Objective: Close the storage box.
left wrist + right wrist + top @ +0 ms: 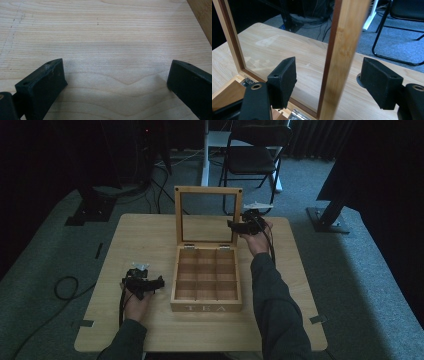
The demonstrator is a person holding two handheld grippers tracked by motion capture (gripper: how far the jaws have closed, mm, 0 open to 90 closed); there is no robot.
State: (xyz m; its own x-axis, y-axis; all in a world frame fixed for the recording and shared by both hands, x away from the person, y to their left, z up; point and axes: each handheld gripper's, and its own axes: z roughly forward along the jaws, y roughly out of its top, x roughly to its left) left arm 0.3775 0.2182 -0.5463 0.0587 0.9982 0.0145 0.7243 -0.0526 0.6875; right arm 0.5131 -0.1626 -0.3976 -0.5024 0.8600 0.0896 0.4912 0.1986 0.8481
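A wooden tea box [206, 307] with several empty compartments stands in the middle of the table, its glass-paned lid [207, 191] raised upright. My right gripper [232, 225] is at the lid's right side. In the right gripper view, the lid's wooden side rail [342, 45] stands between the spread jaws of the right gripper [332, 82], with a gap on each side and neither pad touching it. My left gripper [159, 282] rests left of the box, jaws pointing toward it. The left gripper [115, 80] is open over bare tabletop, nothing between its jaws.
The light wooden table [150, 235] has free room left, right and in front of the box. A black chair [255, 155] and a white stand leg stand beyond the far edge. Cables [65, 287] lie on the grey carpet at the left.
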